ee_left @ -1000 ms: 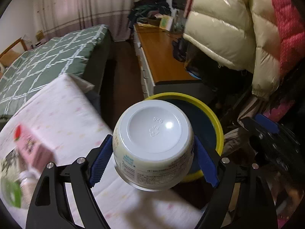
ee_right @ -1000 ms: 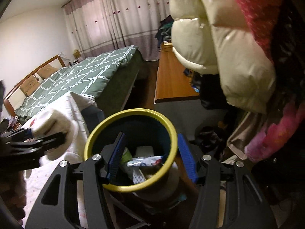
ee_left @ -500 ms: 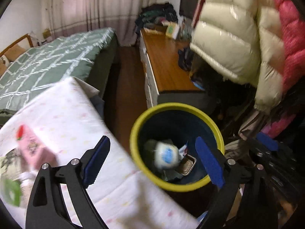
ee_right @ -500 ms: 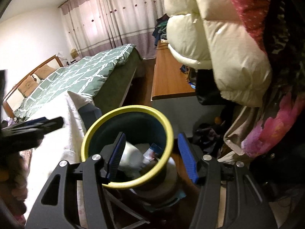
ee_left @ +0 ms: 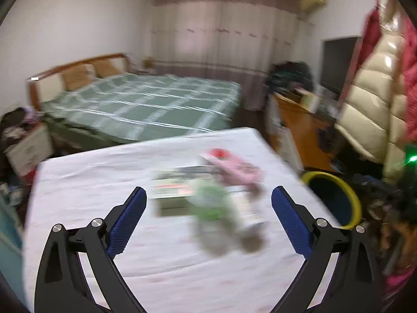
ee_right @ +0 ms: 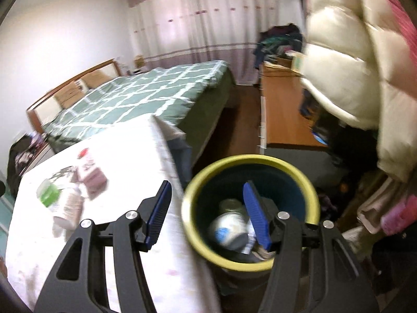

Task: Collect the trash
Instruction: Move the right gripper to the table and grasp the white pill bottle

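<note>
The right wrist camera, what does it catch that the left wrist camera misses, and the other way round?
Only the right wrist view looks down into the yellow-rimmed bin and shows the white cup lying inside it.

Only the left wrist view shows the left gripper, jaws opening with nothing held, and the dark screen on the far wall.

Both show the white-covered table with the pink carton and green-labelled bottle, the green bed, and the cream puffer jacket.

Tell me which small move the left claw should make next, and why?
Probably reach the left claw, opening and empty, toward the green-labelled bottle lying on the white cloth. It lies nearest, with a pink carton behind, while the yellow-rimmed bin already holds other trash.
</note>
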Available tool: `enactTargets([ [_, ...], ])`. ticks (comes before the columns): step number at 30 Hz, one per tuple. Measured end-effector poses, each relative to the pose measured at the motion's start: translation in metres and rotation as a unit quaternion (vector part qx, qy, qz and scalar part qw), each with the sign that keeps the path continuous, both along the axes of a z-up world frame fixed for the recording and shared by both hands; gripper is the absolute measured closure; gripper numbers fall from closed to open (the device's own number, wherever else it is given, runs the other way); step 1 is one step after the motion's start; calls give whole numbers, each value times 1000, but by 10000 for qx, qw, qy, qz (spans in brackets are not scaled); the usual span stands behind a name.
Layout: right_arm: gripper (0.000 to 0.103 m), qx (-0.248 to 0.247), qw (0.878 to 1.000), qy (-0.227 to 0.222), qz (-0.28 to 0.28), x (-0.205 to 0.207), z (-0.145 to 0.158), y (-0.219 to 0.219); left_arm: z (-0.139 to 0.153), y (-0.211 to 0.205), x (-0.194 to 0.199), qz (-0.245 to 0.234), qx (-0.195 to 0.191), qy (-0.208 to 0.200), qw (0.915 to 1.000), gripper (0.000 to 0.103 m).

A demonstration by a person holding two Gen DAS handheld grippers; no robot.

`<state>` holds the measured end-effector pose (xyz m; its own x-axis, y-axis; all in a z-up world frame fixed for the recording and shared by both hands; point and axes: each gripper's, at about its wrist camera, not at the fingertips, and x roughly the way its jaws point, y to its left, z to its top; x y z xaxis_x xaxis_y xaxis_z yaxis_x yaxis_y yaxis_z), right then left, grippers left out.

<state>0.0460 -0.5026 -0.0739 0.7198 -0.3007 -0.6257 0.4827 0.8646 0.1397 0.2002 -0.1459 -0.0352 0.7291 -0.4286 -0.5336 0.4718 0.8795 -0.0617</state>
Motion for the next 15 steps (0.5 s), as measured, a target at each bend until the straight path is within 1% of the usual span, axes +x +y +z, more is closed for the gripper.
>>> enactTargets([
  [3,48,-54,9995,-4,323,25,6,29,-12,53,9,532,52,-116,9985,6],
  [5,48,-105,9985,14,528,40,9,47,-23,80,17,786,47,-129,9968,6],
  [7,48,-95,9967,41,810,59,11,69,-32,98,24,960,42,-137,9953,6],
  [10,48,-182,9936,103,1111,80,11,100,-48,112,28,1051,-175,9,9943,6],
  [11,48,-208,9921,135,1226,86,10,111,-53,116,29,1073,-178,56,9940,6],
  [13,48,-159,9892,130,1453,93,7,126,-59,116,32,1163,-35,88,9932,6],
  [15,48,-137,9855,135,1686,100,2,144,-59,115,30,1189,-85,50,9929,6],
])
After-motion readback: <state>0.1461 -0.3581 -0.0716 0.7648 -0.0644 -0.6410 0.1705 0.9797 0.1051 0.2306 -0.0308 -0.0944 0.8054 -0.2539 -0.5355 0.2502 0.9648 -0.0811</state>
